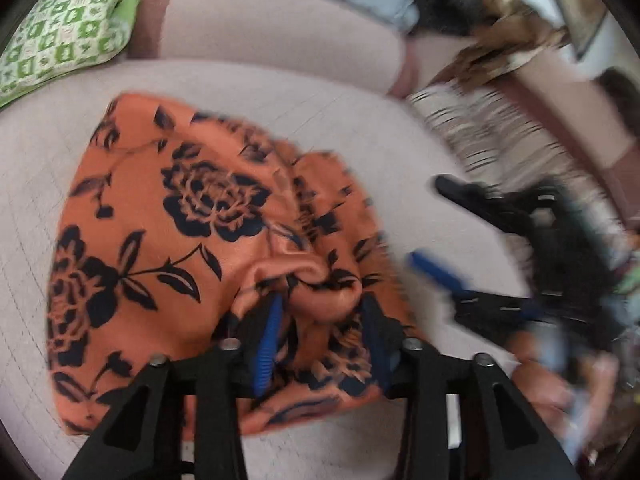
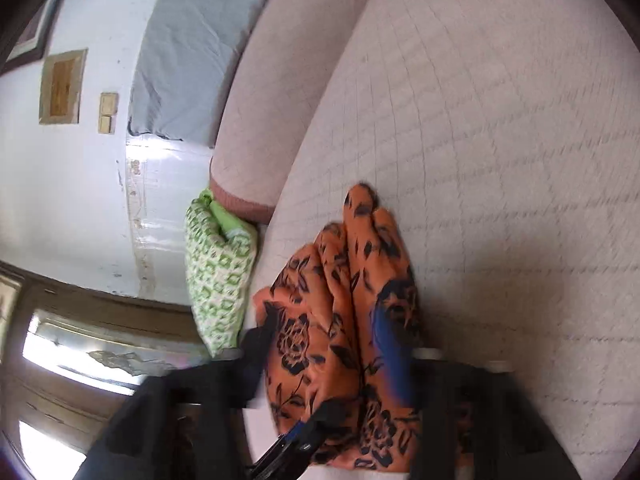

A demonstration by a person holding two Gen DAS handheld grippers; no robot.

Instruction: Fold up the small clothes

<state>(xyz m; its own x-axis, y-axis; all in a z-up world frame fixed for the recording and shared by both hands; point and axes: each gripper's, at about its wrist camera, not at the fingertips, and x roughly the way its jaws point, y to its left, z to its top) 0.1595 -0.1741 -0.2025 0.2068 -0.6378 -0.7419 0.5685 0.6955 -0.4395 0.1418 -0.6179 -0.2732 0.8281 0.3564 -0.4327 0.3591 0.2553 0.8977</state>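
An orange garment with a black flower print [image 1: 180,220] lies on a pale pink quilted cushion [image 1: 360,120]. My left gripper [image 1: 320,312] has its blue-padded fingers on either side of a raised fold of the garment at its near edge; the fabric bulges between them. My right gripper [image 1: 436,228] shows in the left wrist view at the right, fingers spread and empty, beside the garment. In the right wrist view the garment [image 2: 344,320] lies bunched between the right gripper's [image 2: 332,320] spread fingers, and the tip of the left gripper [image 2: 296,448] pokes in from below.
A green and white patterned pillow [image 1: 68,28] lies at the far left of the sofa. A striped cloth [image 1: 492,128] and a brown patterned cloth [image 1: 508,40] lie at the right. The sofa backrest [image 1: 280,24] runs behind. A white wall [image 2: 80,160] stands beyond.
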